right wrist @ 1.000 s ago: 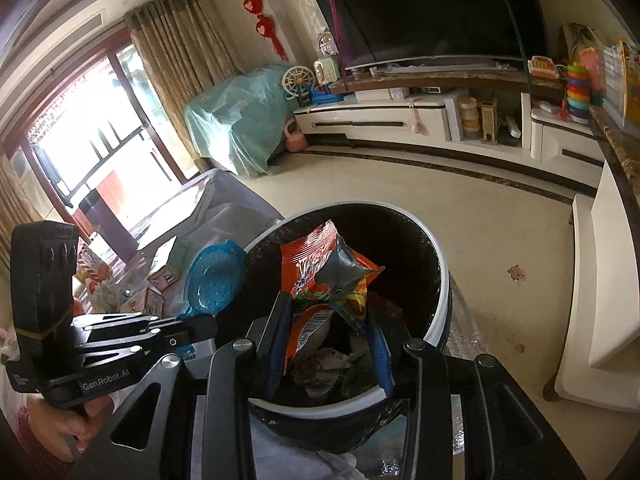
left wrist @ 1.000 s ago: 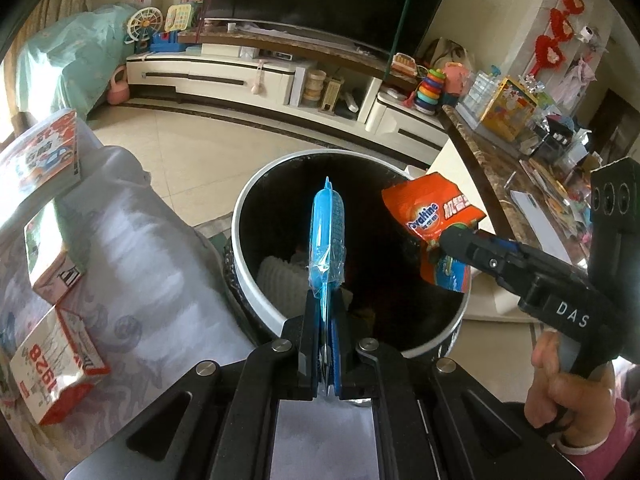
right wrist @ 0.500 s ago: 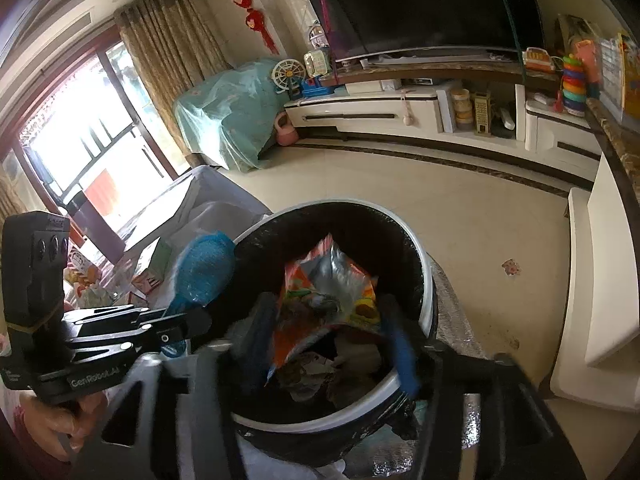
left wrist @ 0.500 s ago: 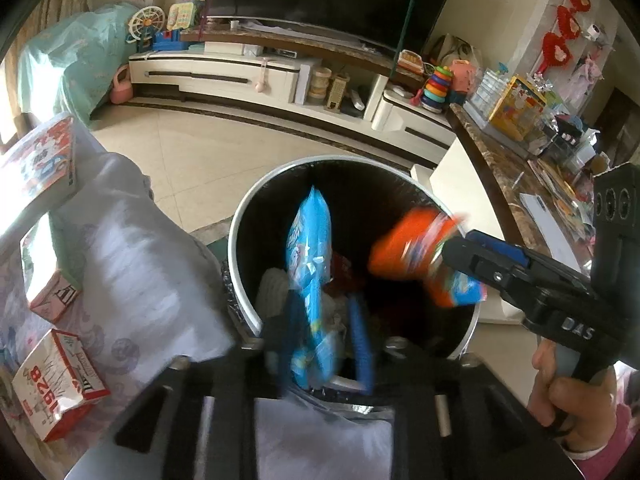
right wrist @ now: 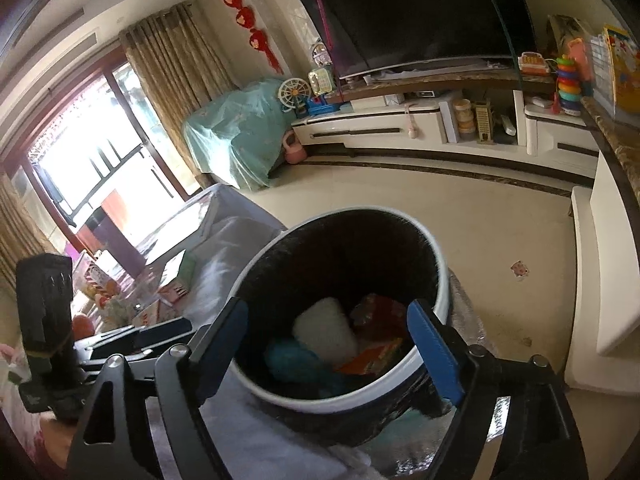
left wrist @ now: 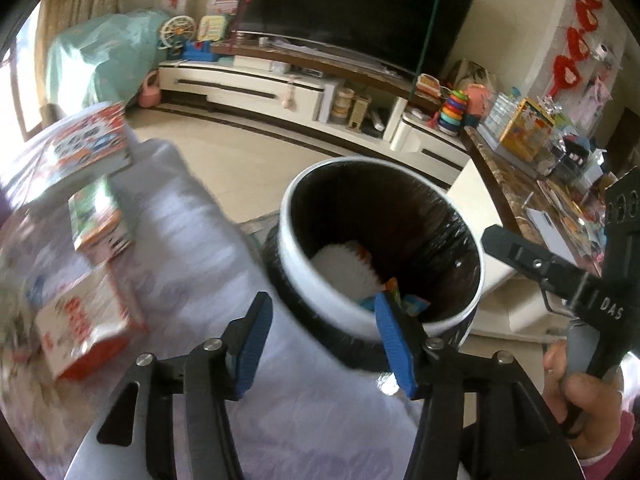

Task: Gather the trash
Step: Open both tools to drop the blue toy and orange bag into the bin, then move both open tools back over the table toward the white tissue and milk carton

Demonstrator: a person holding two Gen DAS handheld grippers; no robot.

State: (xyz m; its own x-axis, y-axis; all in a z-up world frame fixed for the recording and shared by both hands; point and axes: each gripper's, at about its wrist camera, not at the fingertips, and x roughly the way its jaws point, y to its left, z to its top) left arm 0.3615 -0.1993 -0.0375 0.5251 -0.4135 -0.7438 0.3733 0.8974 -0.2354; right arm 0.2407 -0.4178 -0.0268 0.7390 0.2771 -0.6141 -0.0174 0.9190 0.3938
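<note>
Over the bin
Left gripper (left wrist: pixel 324 340): jaws spread wide, holding nothing.
Trash bin (right wrist: pixel 438 264): blue wrapper (right wrist: pixel 296 362) and orange wrapper (right wrist: pixel 372 358) lie inside.
Right gripper (right wrist: pixel 328 342): jaws wide apart, empty.

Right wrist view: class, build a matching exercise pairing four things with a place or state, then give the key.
Things:
1. white-rimmed round trash bin
2. blue crumpled wrapper
3. right gripper
4. red and white carton

Places or states:
A. open, holding nothing
B. lined with a black bag
C. lying on the pale cloth
D. inside the bin

Pairs: 1-B, 2-D, 3-A, 4-C
</note>
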